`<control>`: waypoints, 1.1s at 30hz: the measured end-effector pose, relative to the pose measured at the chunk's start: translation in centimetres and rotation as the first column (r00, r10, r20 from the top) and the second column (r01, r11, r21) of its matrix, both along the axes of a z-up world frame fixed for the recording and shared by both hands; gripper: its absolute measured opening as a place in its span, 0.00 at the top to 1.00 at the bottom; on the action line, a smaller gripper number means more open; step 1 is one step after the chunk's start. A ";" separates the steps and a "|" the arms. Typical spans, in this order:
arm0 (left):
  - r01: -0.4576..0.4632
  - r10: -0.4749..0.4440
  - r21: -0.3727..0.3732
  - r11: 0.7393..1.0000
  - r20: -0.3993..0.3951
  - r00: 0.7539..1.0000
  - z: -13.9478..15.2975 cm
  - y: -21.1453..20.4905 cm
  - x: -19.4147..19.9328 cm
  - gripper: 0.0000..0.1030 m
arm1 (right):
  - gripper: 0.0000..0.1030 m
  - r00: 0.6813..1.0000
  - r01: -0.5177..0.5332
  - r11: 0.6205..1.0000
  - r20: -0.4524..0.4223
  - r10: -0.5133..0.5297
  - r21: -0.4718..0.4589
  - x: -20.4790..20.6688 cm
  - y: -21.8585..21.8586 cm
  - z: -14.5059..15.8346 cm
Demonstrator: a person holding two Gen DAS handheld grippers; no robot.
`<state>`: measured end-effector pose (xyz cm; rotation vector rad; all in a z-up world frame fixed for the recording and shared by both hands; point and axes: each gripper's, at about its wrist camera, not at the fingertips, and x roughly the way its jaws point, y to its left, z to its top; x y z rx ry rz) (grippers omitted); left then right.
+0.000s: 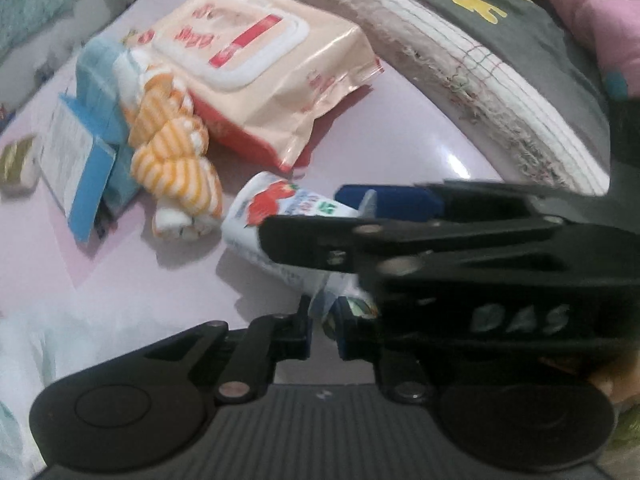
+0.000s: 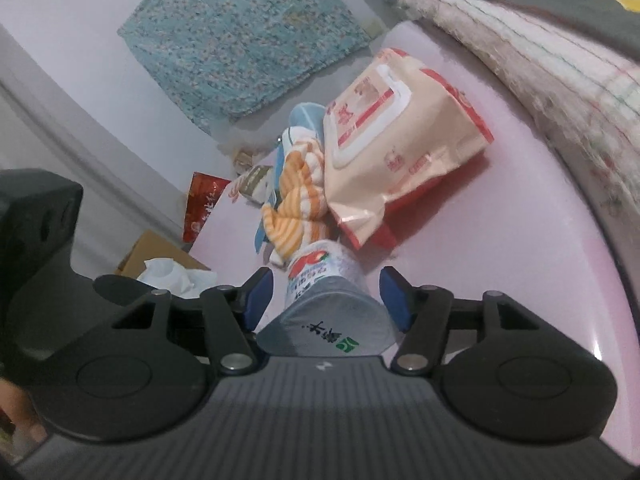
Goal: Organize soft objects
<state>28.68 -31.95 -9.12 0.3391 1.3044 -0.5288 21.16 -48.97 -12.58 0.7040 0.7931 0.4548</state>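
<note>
Left wrist view: left gripper, nearest the lens, jaws closed on the crimped end of a white strawberry-print pouch, which lies on the pink table. The right gripper crosses this view from the right as a black body lettered "DAS"; one blue finger pad shows beyond the pouch, and its opening cannot be judged here. Beyond the pouch, an orange-and-white striped cloth roll lies against a peach wet-wipes pack with a white flip lid. Left of the roll, a blue-edged carton touches it, and a small gold-wrapped item lies near the frame edge. A frayed white towel runs along the table's far side, with grey fabric bearing a yellow figure above it.

Right wrist view: right gripper, nearest the lens, jaws standing apart, each blue pad clear of the pouch, whose grey end with a green logo sits between them. The striped roll and wipes pack follow in line. Shown only here: a teal floral cloth on the floor, a red packet, and a cardboard box holding white tissue off the table's left edge. The left gripper's closed jaws appear only in the other view
</note>
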 end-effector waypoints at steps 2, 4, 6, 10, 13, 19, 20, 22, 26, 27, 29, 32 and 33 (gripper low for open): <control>-0.014 0.013 -0.028 1.000 -0.042 0.999 0.3 0.5 -0.2 0.89 | 0.42 0.999 0.012 0.999 -0.052 -0.009 0.052 -0.7 -0.4 0.0; -0.030 0.026 -0.050 0.998 -0.082 0.996 0.7 0.9 -1.1 0.89 | 0.42 0.996 0.026 0.996 -0.090 -0.018 0.091 -1.7 -0.8 0.2; -0.047 0.038 -0.074 0.996 -0.123 0.992 1.3 1.2 -1.9 0.89 | 0.41 0.990 0.045 0.993 -0.135 -0.030 0.107 -3.2 -0.7 0.5; -0.036 0.013 -0.116 0.993 -0.188 0.982 2.5 1.7 -4.2 0.89 | 0.36 0.983 0.063 0.986 -0.179 -0.035 0.153 -6.2 -1.0 1.9; -0.023 -0.012 -0.153 0.988 -0.226 0.974 3.6 2.7 -5.9 0.89 | 0.34 0.981 0.077 0.975 -0.189 -0.037 0.208 -8.7 -2.0 2.8; -0.093 0.004 -0.235 0.968 -0.353 0.936 4.0 4.9 -8.3 0.86 | 0.31 0.975 0.124 0.946 -0.215 -0.060 0.299 -13.1 -2.6 3.9; -0.111 0.011 -0.248 0.962 -0.373 0.928 3.9 5.4 -8.6 0.83 | 0.30 0.975 0.130 0.938 -0.214 -0.062 0.321 -13.8 -2.6 4.0; -0.138 0.025 -0.266 0.954 -0.389 0.921 3.7 6.0 -9.2 0.81 | 0.29 0.974 0.137 0.929 -0.217 -0.063 0.343 -14.7 -2.8 4.4; -0.214 0.072 -0.306 0.928 -0.416 0.907 3.1 7.1 -9.6 0.77 | 0.23 0.972 0.147 0.930 -0.225 -0.072 0.338 -16.1 -2.3 4.8; -0.232 0.087 -0.312 0.921 -0.417 0.905 2.9 7.5 -9.6 0.77 | 0.23 0.972 0.149 0.931 -0.222 -0.076 0.332 -16.2 -2.3 4.8; -0.254 0.112 -0.317 0.914 -0.403 0.908 2.5 7.9 -9.4 0.77 | 0.23 0.968 0.165 0.936 -0.233 -0.094 0.309 -16.3 -1.9 4.5; -0.312 0.154 -0.329 0.891 -0.429 0.890 1.7 8.9 -9.2 0.77 | 0.24 0.964 0.189 0.929 -0.240 -0.114 0.317 -16.3 -1.3 3.7; -0.327 0.162 -0.339 0.882 -0.434 0.886 1.7 9.2 -9.2 0.77 | 0.24 0.965 0.193 0.925 -0.237 -0.117 0.328 -16.1 -1.2 3.6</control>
